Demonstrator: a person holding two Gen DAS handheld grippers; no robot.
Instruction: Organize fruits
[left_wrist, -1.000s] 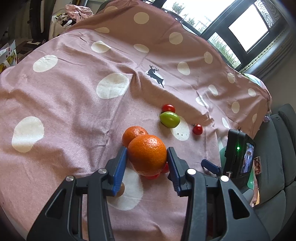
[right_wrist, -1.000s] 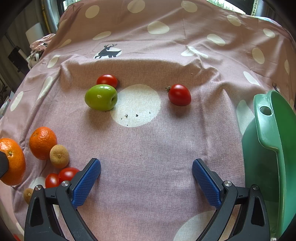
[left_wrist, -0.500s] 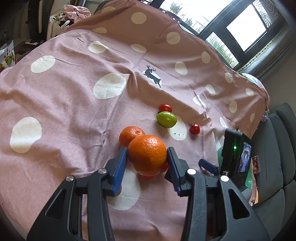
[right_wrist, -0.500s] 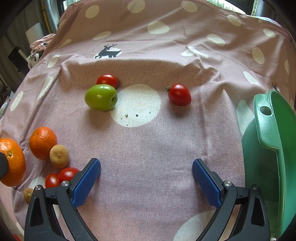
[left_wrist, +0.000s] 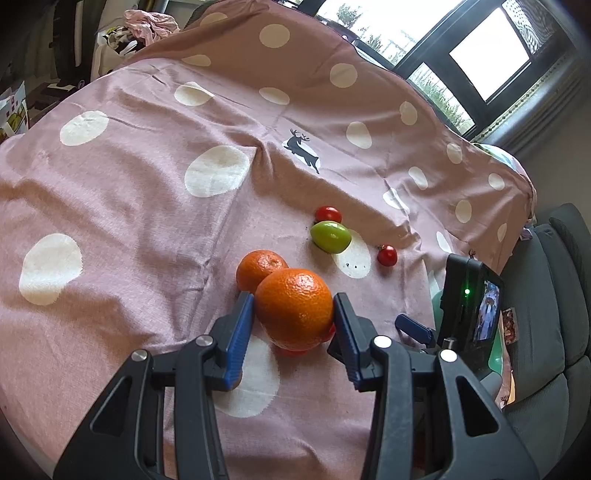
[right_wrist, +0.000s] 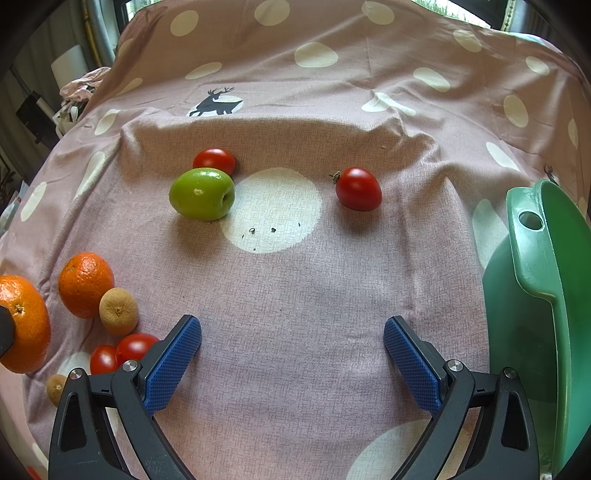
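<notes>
While the left gripper (left_wrist: 294, 309) is squeezing the big orange (left_wrist: 294, 309), right gripper (right_wrist: 292, 345) wide open, I'd be carrying it level toward the green bowl (right_wrist: 535, 280), right of the tomatoes.

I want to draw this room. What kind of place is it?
Probably a living room at home. A pink dotted cloth covers a table with fruit on it, a grey sofa stands beside it, and big windows look out on trees.
</notes>
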